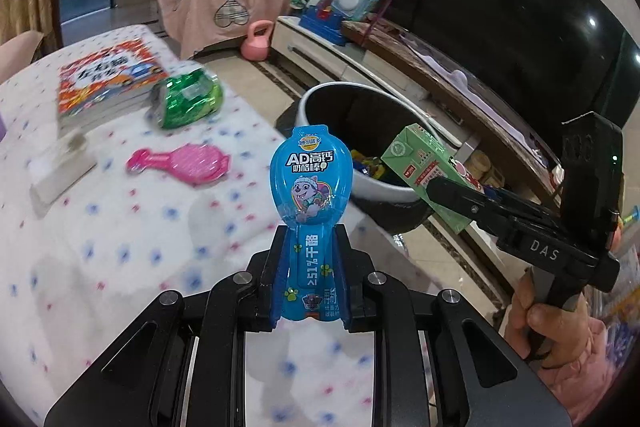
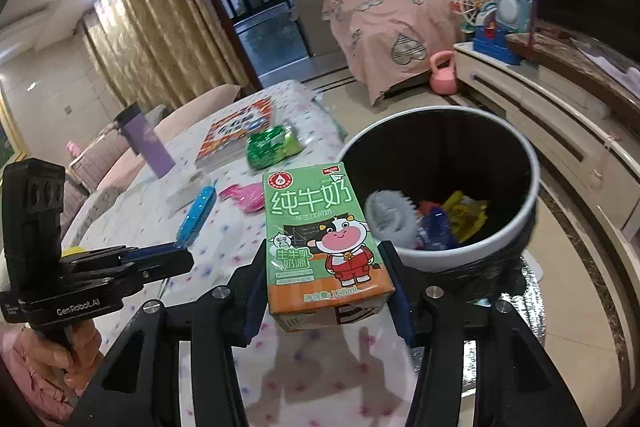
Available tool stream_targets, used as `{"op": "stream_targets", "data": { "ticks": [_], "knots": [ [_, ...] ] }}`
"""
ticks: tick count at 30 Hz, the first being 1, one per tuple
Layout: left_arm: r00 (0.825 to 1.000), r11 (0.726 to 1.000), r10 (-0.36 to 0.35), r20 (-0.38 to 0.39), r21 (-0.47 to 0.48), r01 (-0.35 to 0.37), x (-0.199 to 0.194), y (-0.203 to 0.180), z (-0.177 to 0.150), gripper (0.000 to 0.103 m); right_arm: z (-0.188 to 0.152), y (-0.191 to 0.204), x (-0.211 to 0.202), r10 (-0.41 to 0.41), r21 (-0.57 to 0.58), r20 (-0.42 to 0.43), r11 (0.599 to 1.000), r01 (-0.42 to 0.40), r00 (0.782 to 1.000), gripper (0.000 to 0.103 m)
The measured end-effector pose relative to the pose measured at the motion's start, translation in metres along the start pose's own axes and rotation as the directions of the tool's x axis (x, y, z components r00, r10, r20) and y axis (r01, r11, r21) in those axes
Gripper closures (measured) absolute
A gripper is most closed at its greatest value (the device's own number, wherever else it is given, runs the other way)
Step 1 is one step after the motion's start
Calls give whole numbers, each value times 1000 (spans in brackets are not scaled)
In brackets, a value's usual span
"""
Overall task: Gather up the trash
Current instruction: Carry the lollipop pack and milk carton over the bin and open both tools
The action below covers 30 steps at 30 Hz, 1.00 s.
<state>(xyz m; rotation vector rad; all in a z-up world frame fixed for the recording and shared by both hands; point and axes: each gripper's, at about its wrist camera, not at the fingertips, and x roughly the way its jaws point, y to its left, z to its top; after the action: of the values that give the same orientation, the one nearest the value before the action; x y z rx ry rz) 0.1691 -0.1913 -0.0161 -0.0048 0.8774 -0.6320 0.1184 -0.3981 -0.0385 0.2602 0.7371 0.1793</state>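
My left gripper is shut on the stem of a blue cheese-stick wrapper, held upright over the table's edge. My right gripper is shut on a green and orange milk carton, also upright. Just beyond both stands a white-rimmed black trash bin on the floor, with a grey brush-like item and several wrappers inside. In the left wrist view the right gripper holds the carton at the bin's near rim. A crumpled green wrapper lies on the table.
The table has a white dotted cloth bearing a picture book, a pink plastic item, a white box and a purple bottle. A low TV cabinet and a pink kettlebell stand behind the bin.
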Motion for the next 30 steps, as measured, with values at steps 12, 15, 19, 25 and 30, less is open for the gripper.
{"op": "stream_targets", "data": {
  "ticks": [12, 15, 19, 25, 30],
  "knots": [
    [999, 997, -7, -45, 72, 11, 34, -37, 23, 84, 13, -39, -9, -55, 38, 24, 998, 54, 998, 51],
    [999, 997, -5, -52, 82, 9, 40, -41, 29, 84, 16, -46, -8, -63, 43, 22, 997, 62, 998, 51],
    [998, 994, 8, -64, 106, -1, 50, -47, 39, 84, 22, -53, -3, -77, 46, 16, 996, 76, 997, 53],
    [997, 991, 19, -80, 135, -8, 66, -55, 55, 84, 33, -63, 6, -102, 31, 11, 994, 102, 995, 53],
    [995, 989, 27, -99, 150, -11, 80, -58, 67, 84, 43, -73, 14, -119, 31, -2, 992, 119, 993, 53]
  ]
}}
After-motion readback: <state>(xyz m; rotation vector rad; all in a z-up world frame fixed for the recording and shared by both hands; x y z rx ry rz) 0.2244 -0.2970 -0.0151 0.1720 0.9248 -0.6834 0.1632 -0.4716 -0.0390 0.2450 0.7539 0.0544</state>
